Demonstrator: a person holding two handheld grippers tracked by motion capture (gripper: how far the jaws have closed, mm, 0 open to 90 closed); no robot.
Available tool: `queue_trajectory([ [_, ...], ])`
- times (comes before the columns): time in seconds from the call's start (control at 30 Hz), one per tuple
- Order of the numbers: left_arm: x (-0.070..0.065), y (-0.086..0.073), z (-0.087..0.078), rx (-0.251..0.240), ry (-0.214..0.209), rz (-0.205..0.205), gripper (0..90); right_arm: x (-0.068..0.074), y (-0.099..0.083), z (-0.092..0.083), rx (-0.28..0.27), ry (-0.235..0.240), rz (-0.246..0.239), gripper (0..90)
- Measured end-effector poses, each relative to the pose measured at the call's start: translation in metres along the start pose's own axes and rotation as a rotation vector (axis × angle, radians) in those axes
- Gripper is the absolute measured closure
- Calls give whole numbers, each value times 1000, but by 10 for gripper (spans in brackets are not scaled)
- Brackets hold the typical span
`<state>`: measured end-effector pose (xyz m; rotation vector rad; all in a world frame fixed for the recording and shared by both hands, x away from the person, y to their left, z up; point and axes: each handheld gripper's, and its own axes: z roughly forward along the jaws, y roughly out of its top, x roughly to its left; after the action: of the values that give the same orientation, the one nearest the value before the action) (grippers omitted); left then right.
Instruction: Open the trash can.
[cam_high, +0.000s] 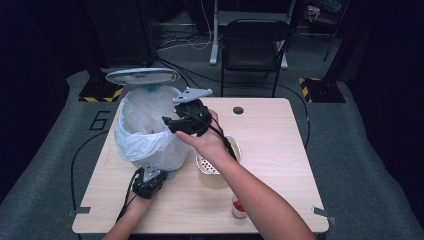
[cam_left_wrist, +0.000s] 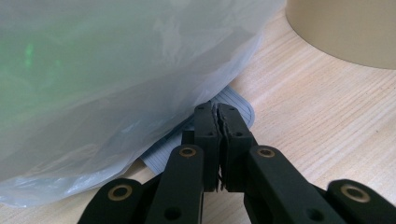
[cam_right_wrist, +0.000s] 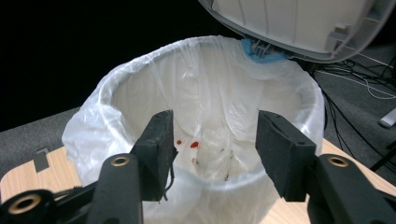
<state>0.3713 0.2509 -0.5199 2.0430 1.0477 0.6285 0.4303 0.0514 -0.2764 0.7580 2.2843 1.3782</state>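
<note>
White plastic lines the pedal bin (cam_high: 145, 130) that stands on the left part of the wooden table (cam_high: 270, 150), its lid (cam_high: 142, 76) tipped up at the back. The left gripper (cam_high: 148, 182), jaws pressed together with nothing visible between them, rests its tips on the grey ribbed pedal (cam_left_wrist: 233, 100) at the bin's foot, which appears to be what keeps the lid raised. The right gripper (cam_high: 175, 121) hangs over the bin's mouth with its jaws spread and empty; in the right gripper view small red scraps (cam_right_wrist: 194, 144) lie on the liner (cam_right_wrist: 210, 93) deep inside, so the drop into the bin looks done or nearly so. To do this step well, the person should keep steady downward pressure on the pedal until the right gripper is clear of the rim, since easing off early would likely bring the lid down on it. The right gripper is best lifted straight up before it swings toward the metal strainer bowl (cam_high: 206, 165) just beside the bin, so its pads (cam_right_wrist: 156, 149) do not snag the loose liner and drag it off the rim.
</note>
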Motion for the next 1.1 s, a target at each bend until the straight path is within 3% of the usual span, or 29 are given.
queue_trajectory([
  [0.4, -1, 0, 1, -9, 11, 6, 870, -10, -25, -30, -3, -3, -1, 400],
  [0.43, -1, 0, 1, -9, 10, 4, 869, -11, -27, -33, -6, -7, -1, 386],
  [0.47, -3, -1, 1, -8, 0, -34, 869, -11, -30, -36, -9, -20, -8, 370],
  [0.5, -3, -1, 1, -13, 2, -31, 869, -11, -33, -40, -17, -35, -8, 362],
  [1.1, -3, -1, 1, -6, -4, -38, 869, -24, -97, -93, -53, -75, 14, 267],
])
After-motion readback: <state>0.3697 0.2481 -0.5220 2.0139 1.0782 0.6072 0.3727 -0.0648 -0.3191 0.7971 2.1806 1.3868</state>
